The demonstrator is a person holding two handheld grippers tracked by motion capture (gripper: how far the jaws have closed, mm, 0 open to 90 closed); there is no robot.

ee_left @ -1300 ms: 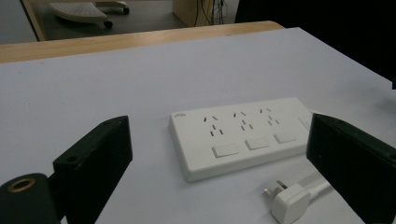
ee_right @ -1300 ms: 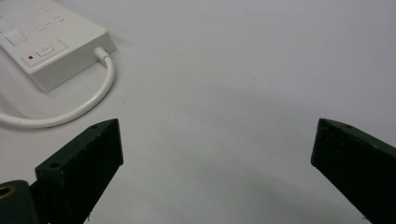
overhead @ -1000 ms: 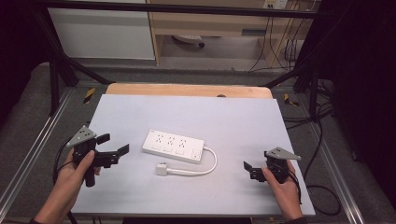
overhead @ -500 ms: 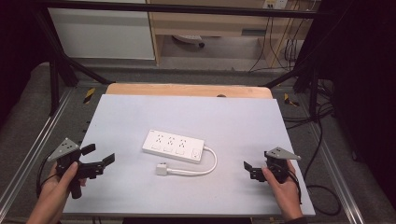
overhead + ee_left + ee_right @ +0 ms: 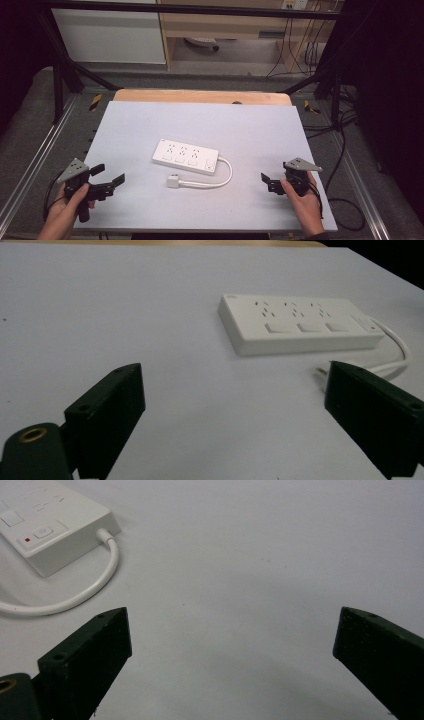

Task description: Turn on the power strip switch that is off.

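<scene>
A white power strip [image 5: 186, 156] with three sockets lies flat in the middle of the pale table [image 5: 210, 120]. Its white cable [image 5: 227, 175] loops round to a plug [image 5: 173, 181] lying just in front of it. My left gripper [image 5: 109, 174] is open near the front left corner, well left of the strip, with nothing between its jaws. In the left gripper view the gripper [image 5: 232, 385] points at the strip [image 5: 300, 325] and the plug's prongs [image 5: 320, 371]. My right gripper [image 5: 267, 182] is open at the front right, empty. Its own view [image 5: 232, 630] takes in the strip's switch end [image 5: 45, 530] and cable [image 5: 95, 587].
A wooden strip [image 5: 200, 96] runs along the table's far edge. Metal rails [image 5: 30, 165] flank the table on both sides, with black frame bars, cabinets [image 5: 110, 35] and loose cables [image 5: 345, 130] beyond. Bare surface surrounds the power strip.
My left gripper has drawn back from beside the power strip toward the front left corner, still open. The right gripper and the strip have stayed put.
</scene>
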